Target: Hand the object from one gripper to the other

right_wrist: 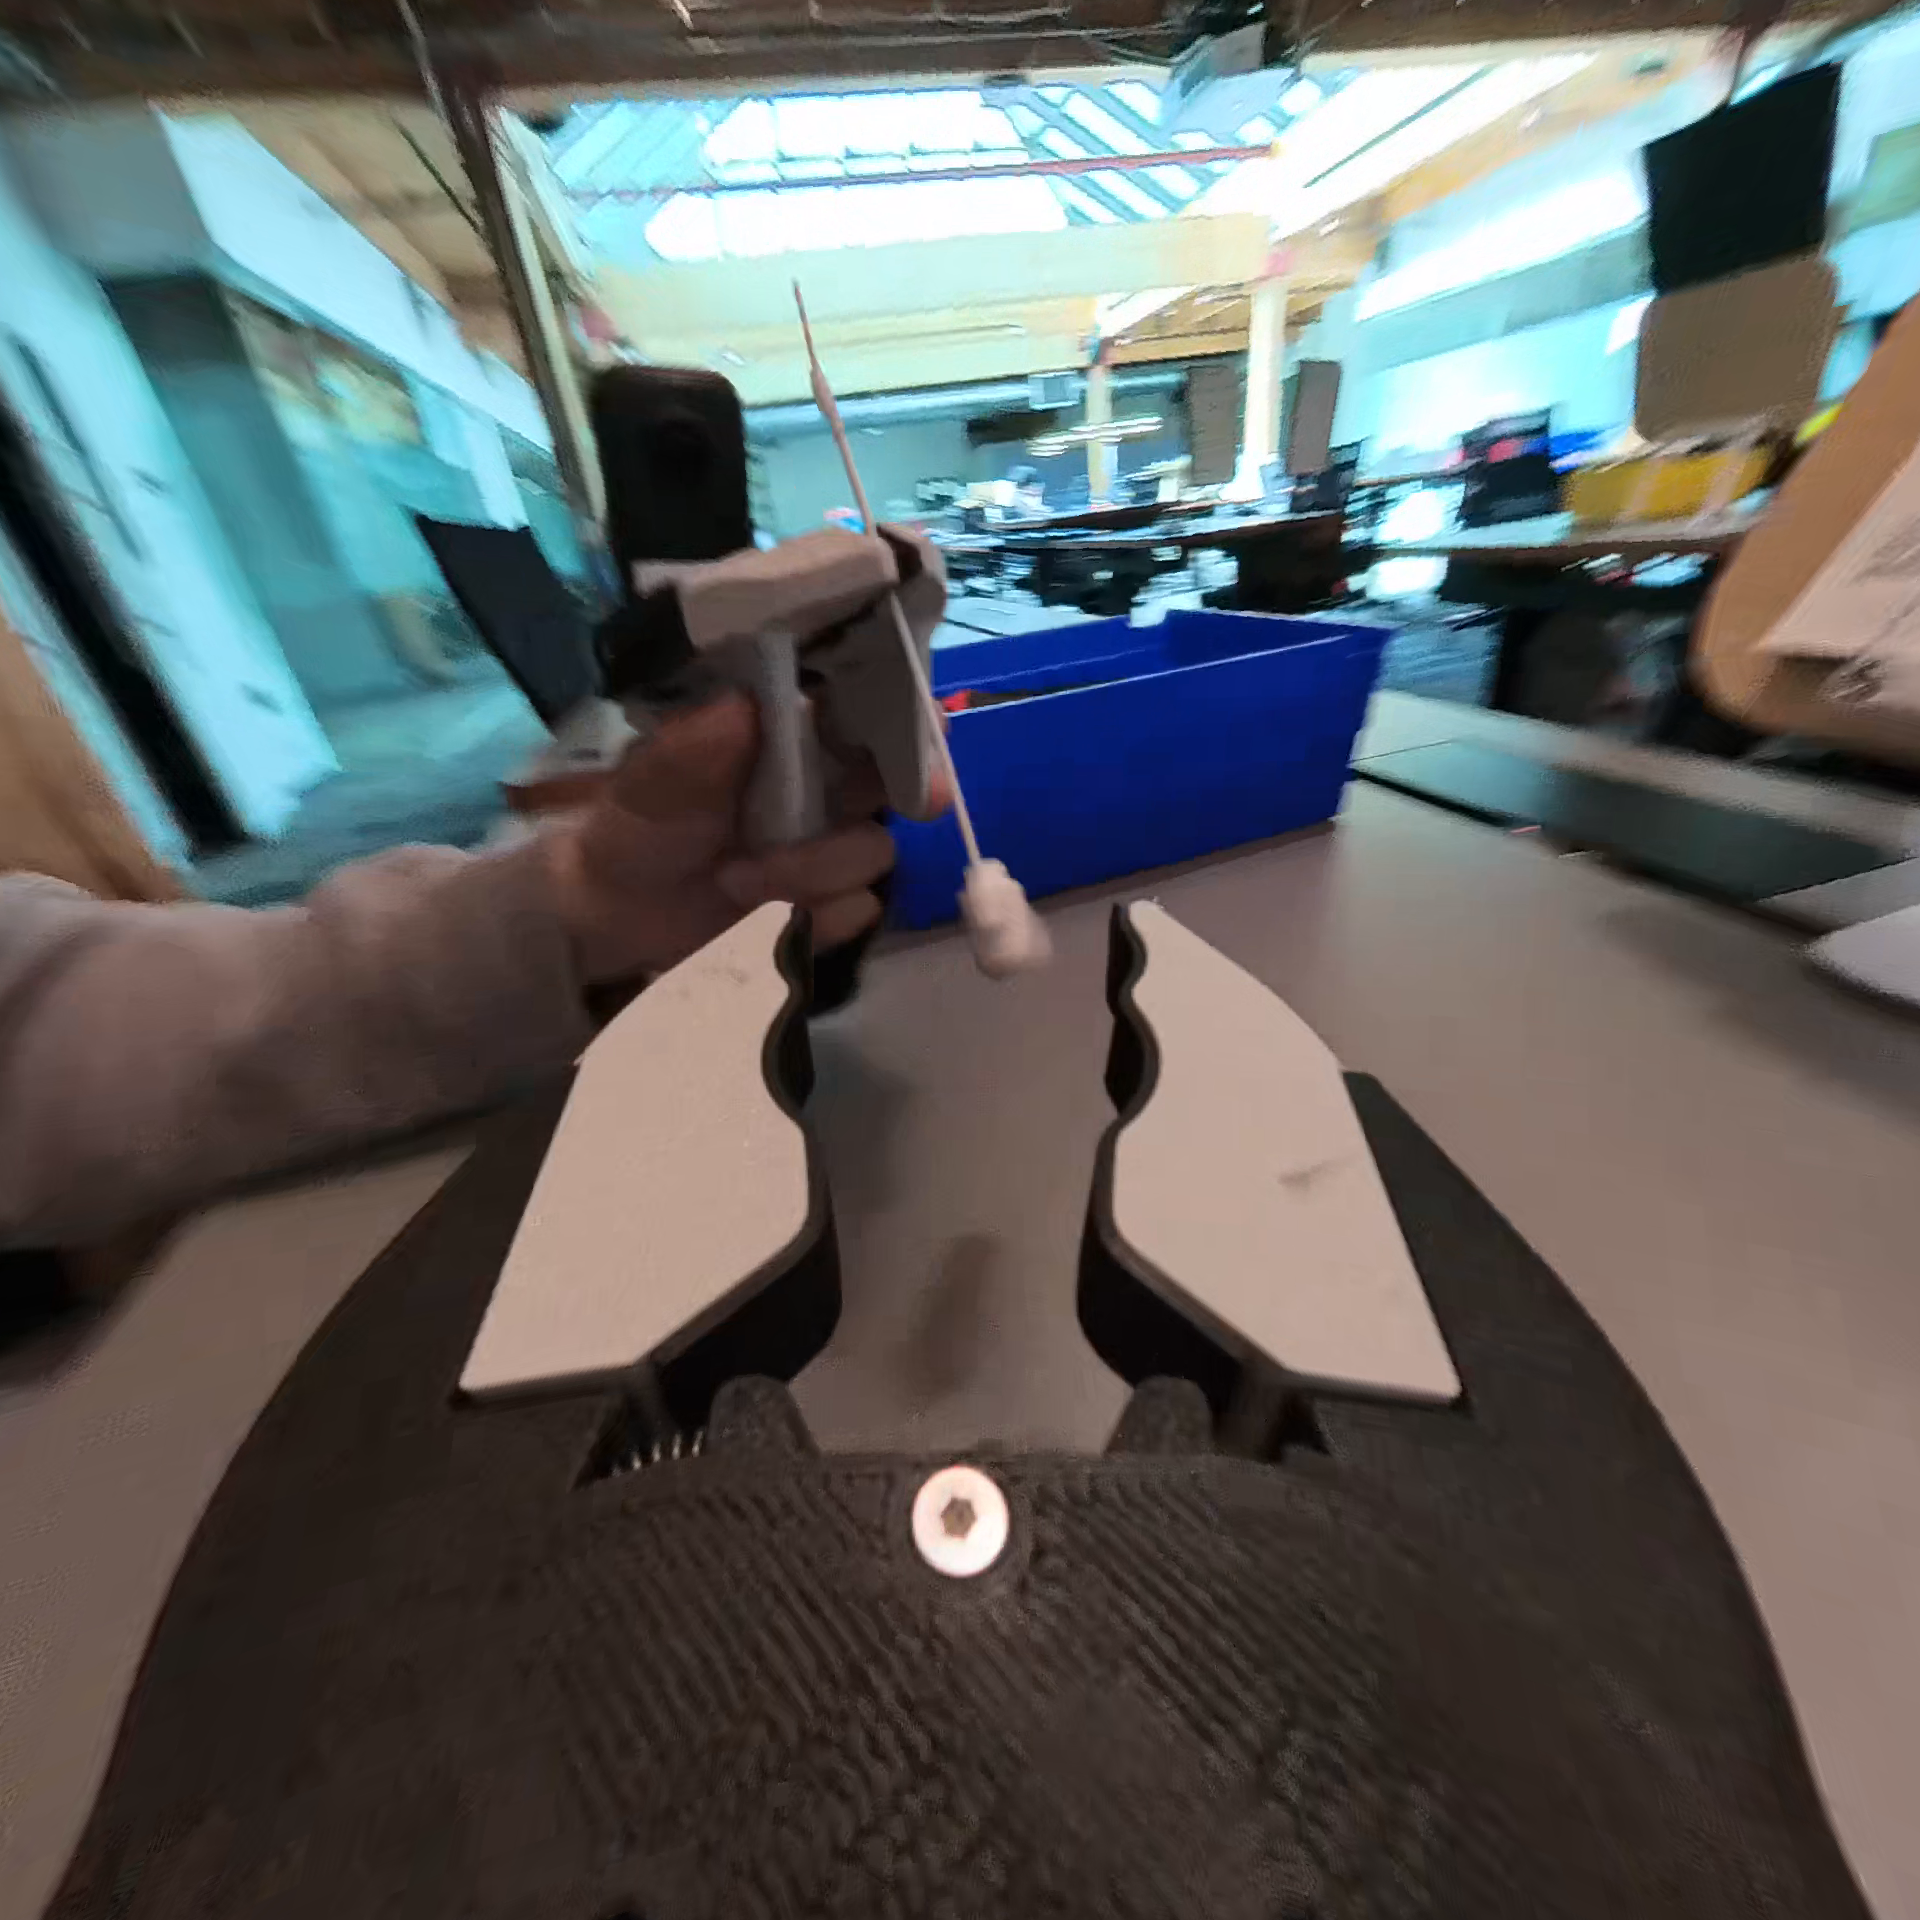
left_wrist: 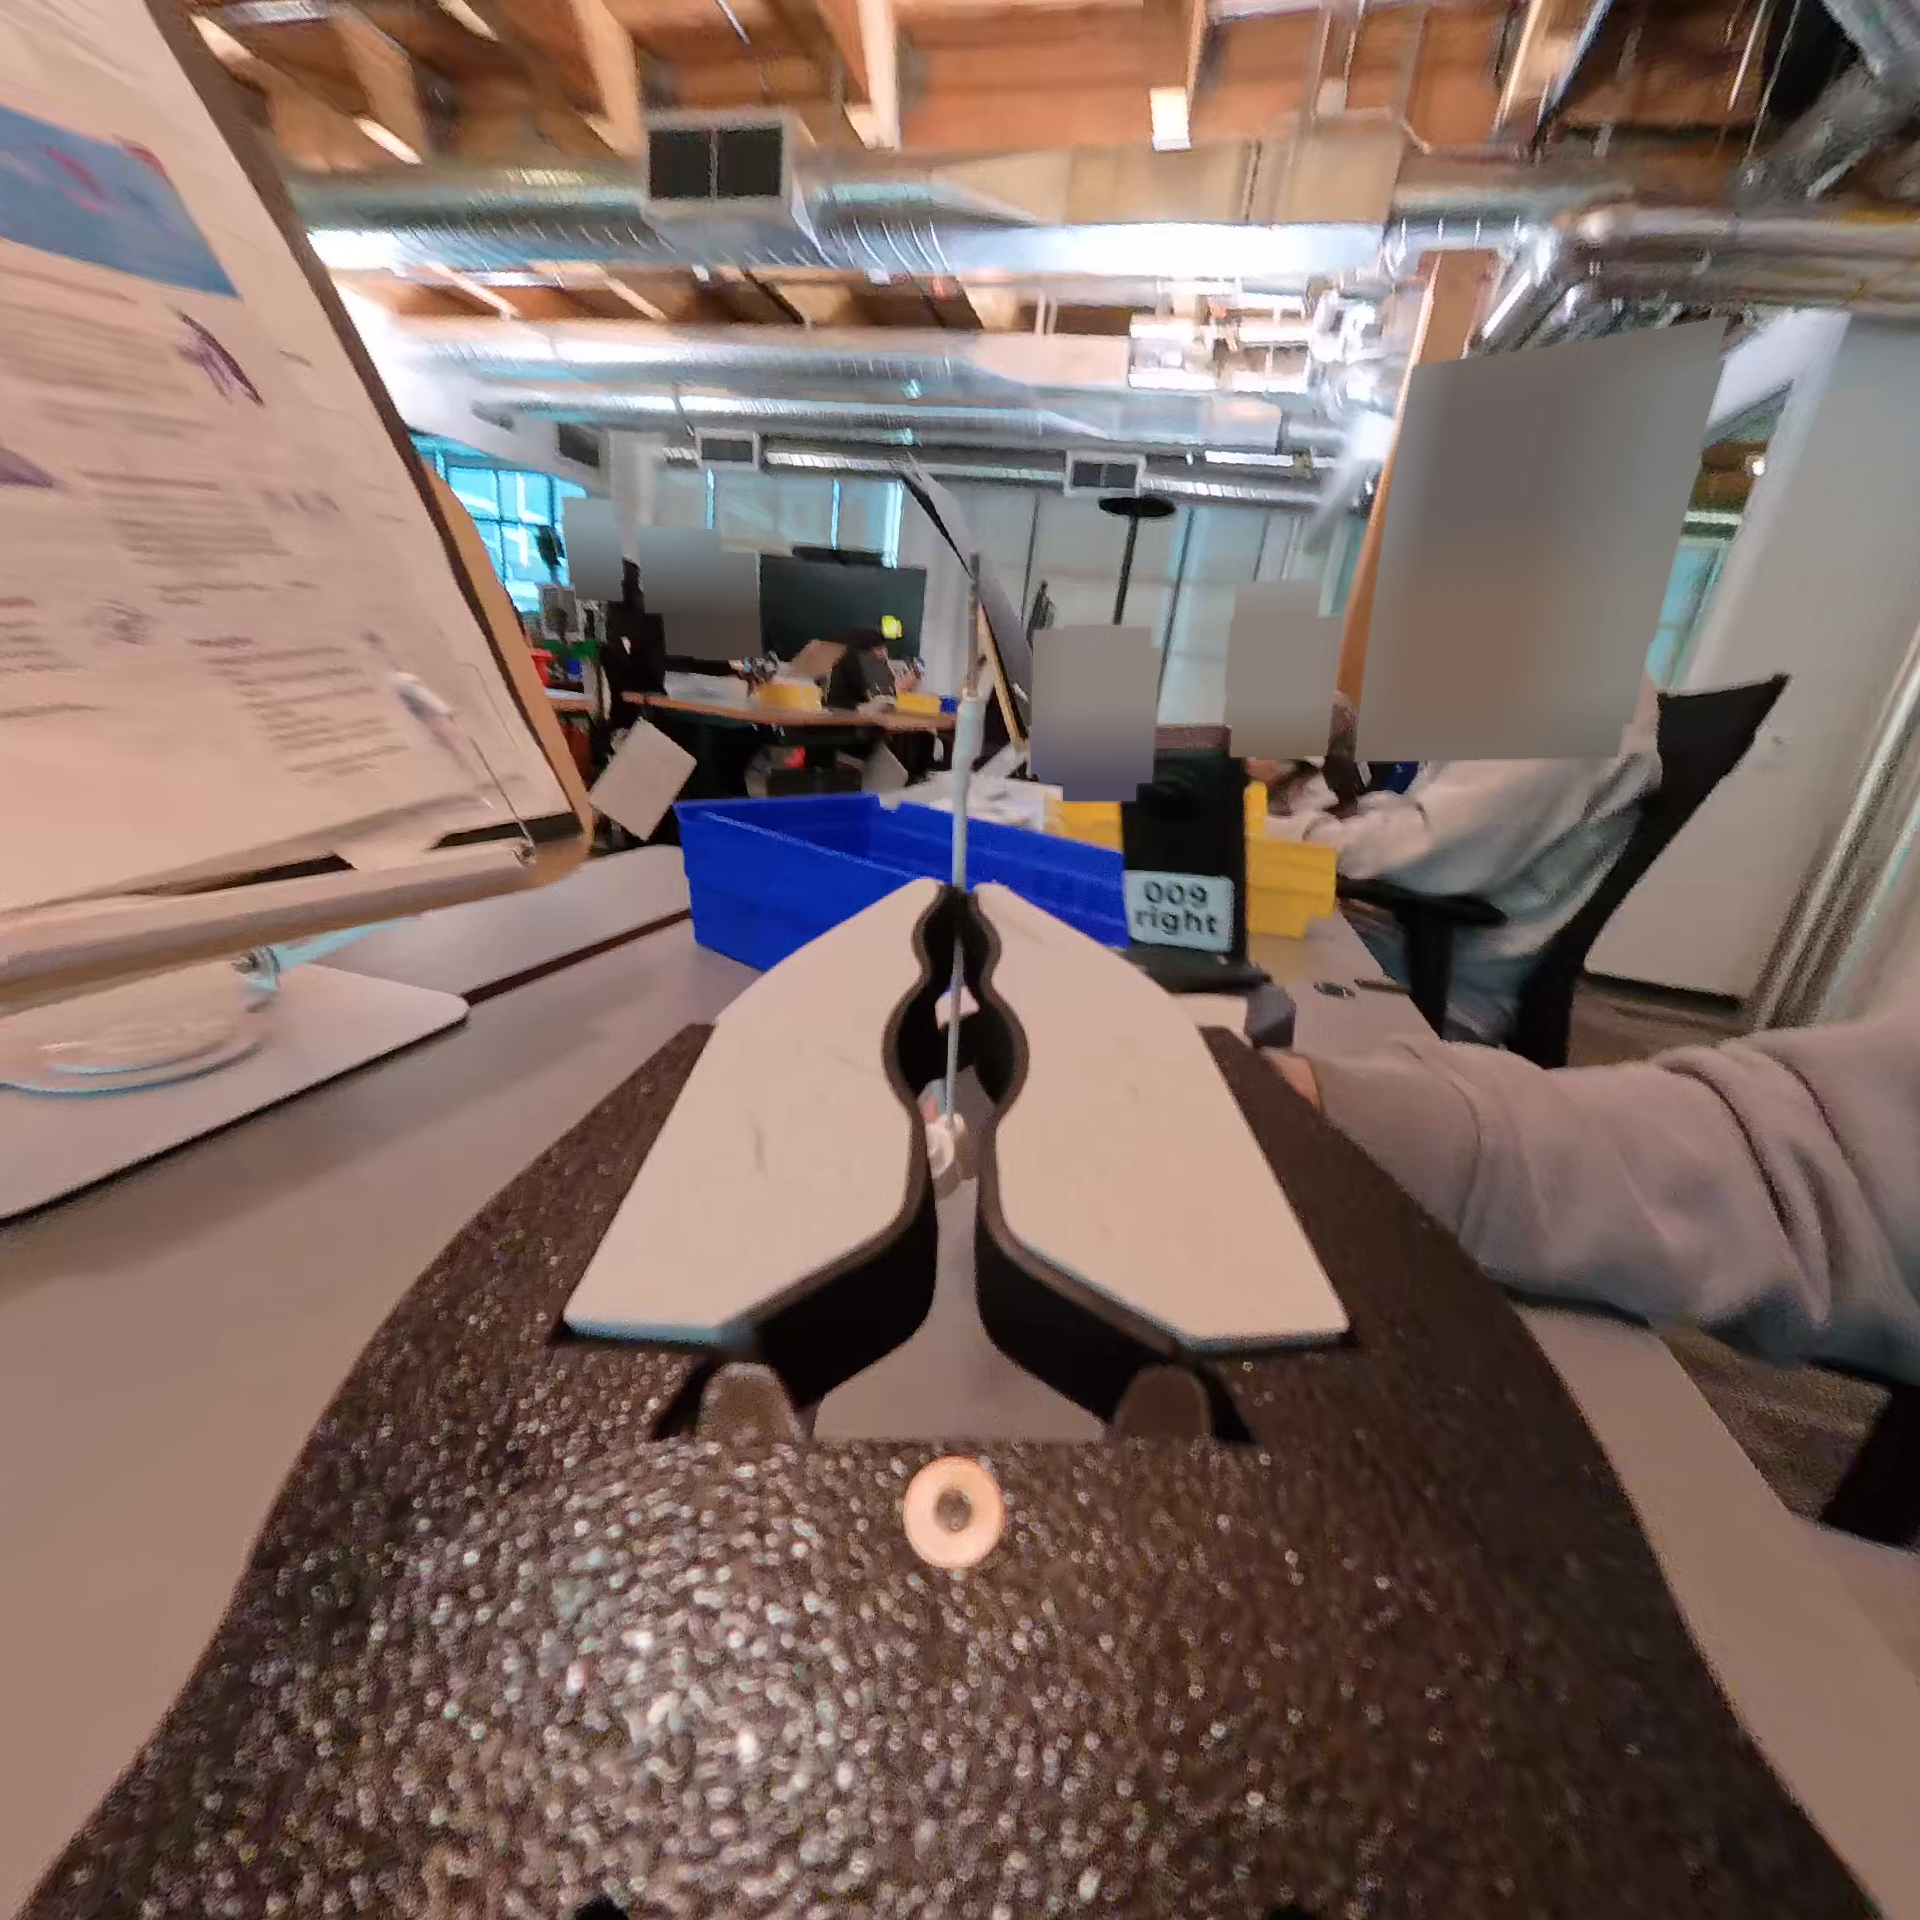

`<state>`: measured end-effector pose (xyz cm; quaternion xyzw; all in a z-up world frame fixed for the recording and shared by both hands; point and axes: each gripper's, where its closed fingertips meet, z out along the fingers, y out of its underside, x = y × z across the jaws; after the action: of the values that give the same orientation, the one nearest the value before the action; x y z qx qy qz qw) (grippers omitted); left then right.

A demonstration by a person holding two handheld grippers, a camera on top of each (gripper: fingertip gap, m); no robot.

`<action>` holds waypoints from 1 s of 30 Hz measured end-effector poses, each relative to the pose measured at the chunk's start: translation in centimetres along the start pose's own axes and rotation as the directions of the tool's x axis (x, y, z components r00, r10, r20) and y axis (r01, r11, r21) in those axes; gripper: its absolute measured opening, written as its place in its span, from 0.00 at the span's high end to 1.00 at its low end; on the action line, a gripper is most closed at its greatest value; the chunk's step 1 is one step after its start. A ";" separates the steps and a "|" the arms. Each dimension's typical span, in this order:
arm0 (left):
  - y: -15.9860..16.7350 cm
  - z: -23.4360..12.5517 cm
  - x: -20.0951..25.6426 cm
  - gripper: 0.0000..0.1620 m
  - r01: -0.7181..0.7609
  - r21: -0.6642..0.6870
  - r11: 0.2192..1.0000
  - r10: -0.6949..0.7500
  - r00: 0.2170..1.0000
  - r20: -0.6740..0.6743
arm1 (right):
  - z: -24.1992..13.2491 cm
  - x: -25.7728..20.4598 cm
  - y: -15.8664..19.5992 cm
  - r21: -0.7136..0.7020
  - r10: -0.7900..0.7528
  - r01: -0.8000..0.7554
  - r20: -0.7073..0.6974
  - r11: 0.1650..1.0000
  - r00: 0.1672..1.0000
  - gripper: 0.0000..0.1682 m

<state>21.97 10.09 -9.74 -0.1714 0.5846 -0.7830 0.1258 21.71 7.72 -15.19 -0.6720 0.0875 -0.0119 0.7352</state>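
A long thin white swab [left_wrist: 964, 800] with a thick white padded head [right_wrist: 1003, 920] is the object. My left gripper [left_wrist: 961, 894] is shut on the swab's stick near the fingertips; the stick rises past them and the head hangs behind them. The right wrist view shows the left gripper [right_wrist: 894, 634] in a hand, pinching the tilted stick with the head down. My right gripper [right_wrist: 956, 920] is open and empty just below the swab's head, and its fingers [right_wrist: 1226, 1122] do not touch it. Its black body shows in the left wrist view [left_wrist: 1184, 831].
A blue bin [left_wrist: 810, 873] stands on the grey table [right_wrist: 1455, 1091] beyond both grippers, with yellow bins [left_wrist: 1294, 883] behind it. A book stand with open pages [left_wrist: 208, 623] rises at the left. A seated person [left_wrist: 1507, 842] is at the far right.
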 end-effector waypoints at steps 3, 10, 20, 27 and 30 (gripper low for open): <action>-1.2 -0.4 0.2 1.00 0.041 0.055 0.998 -0.039 0.999 -0.022 | 0.2 0.5 0.4 -0.040 -0.133 0.130 -0.084 0.991 0.988 0.70; -0.8 0.1 1.2 1.00 0.047 0.031 0.998 -0.045 0.996 -0.075 | 0.6 -0.5 0.3 -0.030 -0.200 0.198 -0.052 0.980 0.978 0.86; -0.8 0.2 0.6 0.91 -0.027 0.071 0.997 0.027 1.000 0.001 | 0.3 -1.0 -1.9 0.114 0.155 -0.166 0.095 0.980 0.983 0.93; 1.9 1.0 1.2 0.78 -0.307 -0.104 0.946 0.309 0.951 0.010 | -2.5 2.5 -4.2 0.297 0.538 -0.584 0.227 0.756 0.812 0.92; 3.1 1.4 1.3 0.79 -0.437 -0.176 0.882 0.446 0.895 0.012 | -2.1 1.8 -4.0 0.252 0.540 -0.597 0.264 0.761 0.799 0.93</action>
<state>21.37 7.50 -12.16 -0.0642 0.6690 -0.6766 0.3010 23.54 4.99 -11.58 -0.4821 0.2194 0.2576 0.8081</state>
